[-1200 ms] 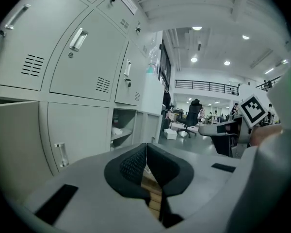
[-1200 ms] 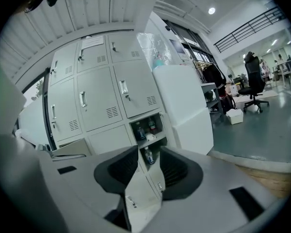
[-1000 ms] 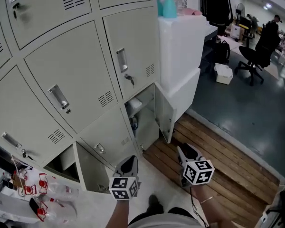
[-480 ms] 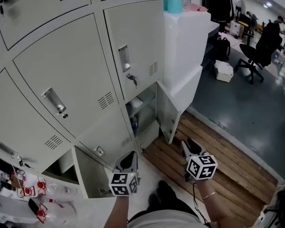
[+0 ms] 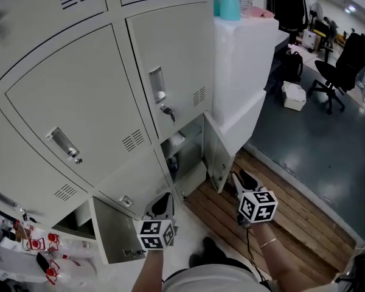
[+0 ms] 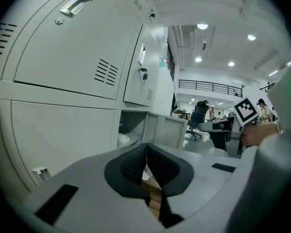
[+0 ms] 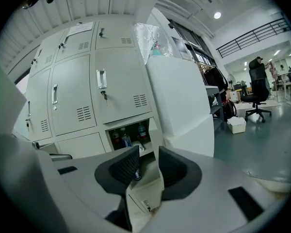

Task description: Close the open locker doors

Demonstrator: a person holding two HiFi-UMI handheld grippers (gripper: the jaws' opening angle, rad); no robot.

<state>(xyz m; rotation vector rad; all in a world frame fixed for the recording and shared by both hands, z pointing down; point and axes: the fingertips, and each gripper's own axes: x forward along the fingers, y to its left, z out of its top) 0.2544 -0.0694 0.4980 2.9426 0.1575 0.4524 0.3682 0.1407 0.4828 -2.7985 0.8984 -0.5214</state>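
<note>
Locker door [image 5: 218, 157] in the bottom row stands open, near your right tool [image 5: 242, 178]; second open door [image 5: 112, 233] hangs just beside your left tool [image 5: 163, 202]. Left tool: jaws together, empty. Right tool: jaws wide, have just been closing slightly, nothing pressed between them.

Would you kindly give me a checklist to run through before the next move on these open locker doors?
1. Right-hand locker door shut: not ok, swung open.
2. Left-hand locker door shut: not ok, ajar.
3. Right hand-held gripper free: ok, jaws apart after just closing slightly, door edge in line, nothing clamped.
4. Left hand-held gripper free: ok, jaws together, empty.
5. Bottles clear of doorway: cannot tell.
</note>
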